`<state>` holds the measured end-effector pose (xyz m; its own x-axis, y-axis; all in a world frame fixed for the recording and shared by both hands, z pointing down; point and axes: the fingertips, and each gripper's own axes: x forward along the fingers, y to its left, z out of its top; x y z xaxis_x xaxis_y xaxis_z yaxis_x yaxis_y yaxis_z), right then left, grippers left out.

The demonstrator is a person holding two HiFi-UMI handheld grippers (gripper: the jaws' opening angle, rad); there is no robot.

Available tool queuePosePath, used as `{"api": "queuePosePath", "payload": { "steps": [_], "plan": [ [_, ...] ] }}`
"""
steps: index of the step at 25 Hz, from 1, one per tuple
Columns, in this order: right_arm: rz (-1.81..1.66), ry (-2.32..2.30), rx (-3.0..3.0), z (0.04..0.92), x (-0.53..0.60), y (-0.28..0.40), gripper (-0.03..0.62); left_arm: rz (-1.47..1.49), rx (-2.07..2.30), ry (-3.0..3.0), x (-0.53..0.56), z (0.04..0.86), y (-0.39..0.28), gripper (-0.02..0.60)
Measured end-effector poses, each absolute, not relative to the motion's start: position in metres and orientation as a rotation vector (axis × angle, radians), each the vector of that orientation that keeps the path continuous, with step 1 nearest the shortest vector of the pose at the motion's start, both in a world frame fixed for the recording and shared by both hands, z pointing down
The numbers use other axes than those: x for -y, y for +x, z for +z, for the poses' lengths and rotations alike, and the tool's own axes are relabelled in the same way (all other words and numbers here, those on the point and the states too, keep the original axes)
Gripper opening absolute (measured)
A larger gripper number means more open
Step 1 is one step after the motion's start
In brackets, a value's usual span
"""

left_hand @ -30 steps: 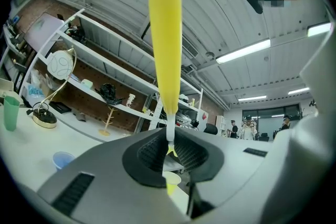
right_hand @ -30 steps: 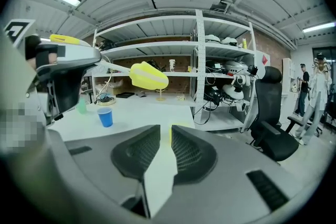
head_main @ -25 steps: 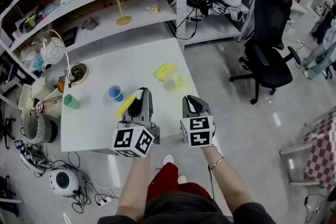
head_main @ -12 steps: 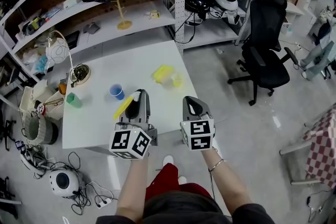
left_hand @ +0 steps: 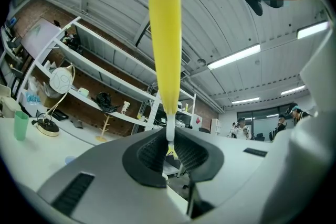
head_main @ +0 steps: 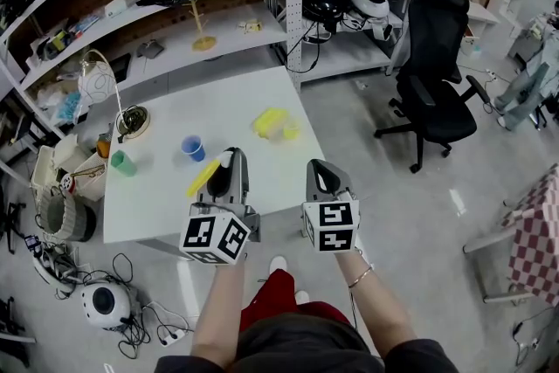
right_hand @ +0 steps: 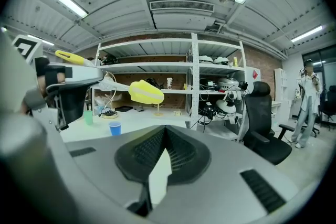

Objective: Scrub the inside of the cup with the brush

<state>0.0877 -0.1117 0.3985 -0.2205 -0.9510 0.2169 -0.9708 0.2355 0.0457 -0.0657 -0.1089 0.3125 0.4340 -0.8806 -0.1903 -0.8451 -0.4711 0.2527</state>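
Seen from above, a person holds a gripper in each hand over the near edge of a white table. The left gripper is clamped on the thin end of a yellow brush, which sticks out ahead of its jaws. The right gripper is closed with nothing in it. A blue cup stands on the table just beyond the brush, touching neither gripper. A green cup stands farther left.

White table with blue cup
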Motion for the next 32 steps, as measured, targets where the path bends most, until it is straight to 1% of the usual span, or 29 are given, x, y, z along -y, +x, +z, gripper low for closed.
{"api": "queuePosePath", "payload": {
  "steps": [19,32],
  "plan": [
    [0.061,1.911,2.275,0.375,0.068,0.109,0.018,-0.479,1.515,2.615,0.074,0.296,-0.05,0.043],
    [0.036,1.947,2.29,0.359,0.042,0.099,0.018,-0.485,1.492,2.643,0.051,0.29,-0.055,0.043]
  ]
}}
